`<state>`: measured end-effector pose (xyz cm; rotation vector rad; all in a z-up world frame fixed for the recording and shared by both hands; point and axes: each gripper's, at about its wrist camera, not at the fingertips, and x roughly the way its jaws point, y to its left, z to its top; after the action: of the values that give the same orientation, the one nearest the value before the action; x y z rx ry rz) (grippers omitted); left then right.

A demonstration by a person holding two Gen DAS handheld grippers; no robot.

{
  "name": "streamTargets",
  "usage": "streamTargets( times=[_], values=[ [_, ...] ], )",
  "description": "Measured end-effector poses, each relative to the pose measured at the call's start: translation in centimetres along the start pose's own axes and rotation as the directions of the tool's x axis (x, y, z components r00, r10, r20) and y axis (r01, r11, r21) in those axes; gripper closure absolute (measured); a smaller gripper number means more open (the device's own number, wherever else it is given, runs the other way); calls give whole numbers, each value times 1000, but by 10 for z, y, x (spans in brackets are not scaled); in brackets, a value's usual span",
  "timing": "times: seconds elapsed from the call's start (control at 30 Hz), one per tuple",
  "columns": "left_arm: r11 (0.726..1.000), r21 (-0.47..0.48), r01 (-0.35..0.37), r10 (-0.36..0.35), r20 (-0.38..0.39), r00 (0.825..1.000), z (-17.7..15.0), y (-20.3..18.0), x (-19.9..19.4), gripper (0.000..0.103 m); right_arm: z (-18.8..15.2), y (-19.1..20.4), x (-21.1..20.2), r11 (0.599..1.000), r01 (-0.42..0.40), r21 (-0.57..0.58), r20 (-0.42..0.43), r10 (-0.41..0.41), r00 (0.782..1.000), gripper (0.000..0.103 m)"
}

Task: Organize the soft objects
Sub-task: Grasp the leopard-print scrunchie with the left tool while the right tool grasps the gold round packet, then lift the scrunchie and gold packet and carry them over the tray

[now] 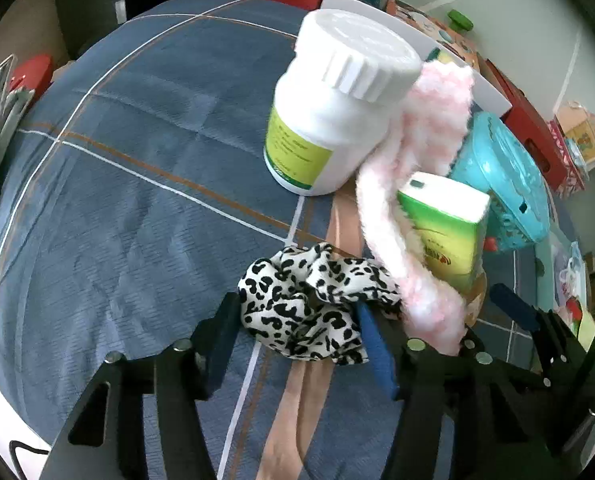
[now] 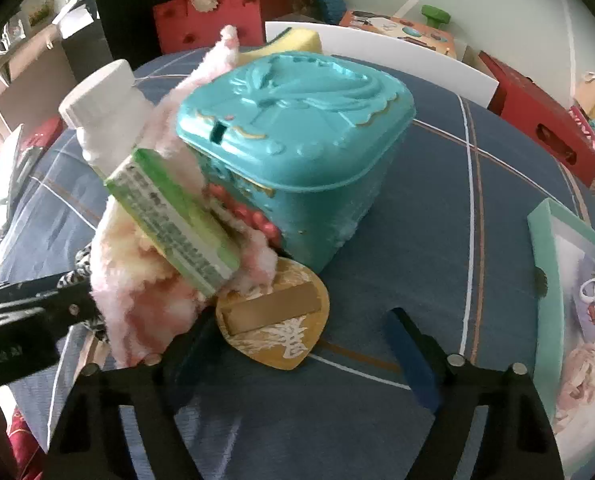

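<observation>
A black-and-white leopard-print scrunchie (image 1: pixel 301 304) lies on the blue plaid cloth (image 1: pixel 117 200). My left gripper (image 1: pixel 297 336) points down over it, and both pads touch its sides. A pink fluffy band (image 1: pixel 381 216) drapes from a white bottle (image 1: pixel 337 108) past a green tissue pack (image 1: pixel 449 224) to the scrunchie. In the right wrist view the pink band (image 2: pixel 137 304) bunches against the inner finger of my right gripper (image 2: pixel 293 360). That gripper stands open around a gold heart-shaped piece (image 2: pixel 273 320), with its blue pad (image 2: pixel 409 352) apart from it.
A teal lidded box (image 2: pixel 297 140) stands behind the gold piece, the tissue pack (image 2: pixel 173 224) leaning on it. A peach strip (image 1: pixel 305 400) runs under the scrunchie. A yellow sponge (image 2: pixel 293 44) and white board (image 2: pixel 397 60) sit at the back, a teal-framed box (image 2: pixel 545 280) at right.
</observation>
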<state>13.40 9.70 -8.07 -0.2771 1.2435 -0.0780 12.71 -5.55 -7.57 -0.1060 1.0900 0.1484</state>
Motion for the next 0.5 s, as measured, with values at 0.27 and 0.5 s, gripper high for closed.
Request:
streamTargets(
  times=[0.27, 0.5],
  values=[
    [999, -28, 26, -26, 13, 1000, 4, -1, 1, 73, -1, 13, -5, 998, -52, -33, 7, 52, 999, 48],
    [999, -34, 30, -29, 25, 999, 6, 6, -2, 78, -3, 15, -10, 997, -78, -17, 4, 78, 997, 49]
  ],
)
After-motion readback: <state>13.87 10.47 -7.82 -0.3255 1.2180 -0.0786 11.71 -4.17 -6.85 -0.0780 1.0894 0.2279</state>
